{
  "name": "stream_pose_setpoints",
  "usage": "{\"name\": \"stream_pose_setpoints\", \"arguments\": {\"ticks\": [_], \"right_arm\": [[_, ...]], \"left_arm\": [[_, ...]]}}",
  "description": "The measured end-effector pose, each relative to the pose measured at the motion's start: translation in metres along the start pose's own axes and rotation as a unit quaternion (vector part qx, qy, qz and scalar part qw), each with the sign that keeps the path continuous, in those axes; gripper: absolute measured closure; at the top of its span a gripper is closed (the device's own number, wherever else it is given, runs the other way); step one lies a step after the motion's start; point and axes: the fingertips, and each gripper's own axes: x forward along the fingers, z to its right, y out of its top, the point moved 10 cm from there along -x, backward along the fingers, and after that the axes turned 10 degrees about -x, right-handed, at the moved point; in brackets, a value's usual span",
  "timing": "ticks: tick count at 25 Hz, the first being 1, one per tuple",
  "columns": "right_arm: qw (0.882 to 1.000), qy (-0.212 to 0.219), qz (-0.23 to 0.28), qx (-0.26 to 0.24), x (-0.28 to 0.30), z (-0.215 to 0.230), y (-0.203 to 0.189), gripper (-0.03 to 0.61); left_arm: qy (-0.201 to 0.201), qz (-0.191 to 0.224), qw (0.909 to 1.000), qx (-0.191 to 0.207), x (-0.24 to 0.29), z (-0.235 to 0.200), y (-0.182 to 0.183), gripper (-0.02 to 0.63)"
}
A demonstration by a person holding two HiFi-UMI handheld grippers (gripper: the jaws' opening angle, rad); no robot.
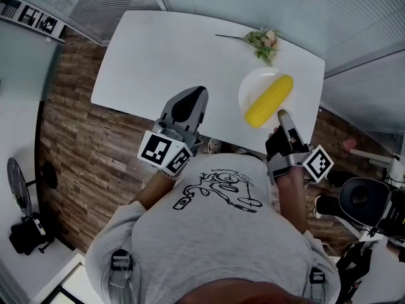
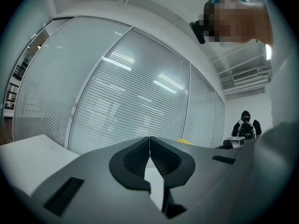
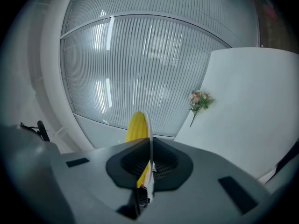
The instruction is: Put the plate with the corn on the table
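- Your right gripper (image 1: 283, 114) pinches the plate (image 1: 253, 88) by its near rim; the corn (image 1: 269, 100) lies just beyond the jaws.
- Your left gripper (image 1: 192, 95) has its jaws pressed together, empty, apart from the plate.

No legible txt that I can see. Shirt print (image 1: 218, 190) has tiny lettering, too blurry; wall posters (image 1: 28, 14) likewise.

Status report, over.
Left gripper shut, empty. Right gripper shut on plate rim. Corn on plate, over table. Flower sprig at far edge, apart.
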Motion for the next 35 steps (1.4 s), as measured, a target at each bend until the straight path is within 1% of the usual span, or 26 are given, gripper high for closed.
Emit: {"name": "stream_pose_setpoints", "arguments": {"ticks": [13,20,30,35], "right_arm": [[1.000,-0.019,0.004,0.007,-0.004,0.024,-0.005,0.565],[1.000,-0.029,0.005,0.003,-0.006,0.043,-0.007,0.565],[1.000,-0.024,0.015,0.014,-0.008,0.066,-0.016,0.565],[0.999,-0.032,0.015,0.013,-0.006,0.079,-0.014,0.565]], "left_arm": [[0.002,0.002,1.0000,0.000,-0.004,0.000,-0.002,0.594],[0.001,0.002,1.0000,-0.001,-0.006,0.001,-0.003,0.594],[0.003,0.003,1.0000,-0.001,-0.013,0.001,-0.004,0.594],[0.007,0.002,1.0000,-0.003,-0.013,-0.003,-0.004,0.594]]}}
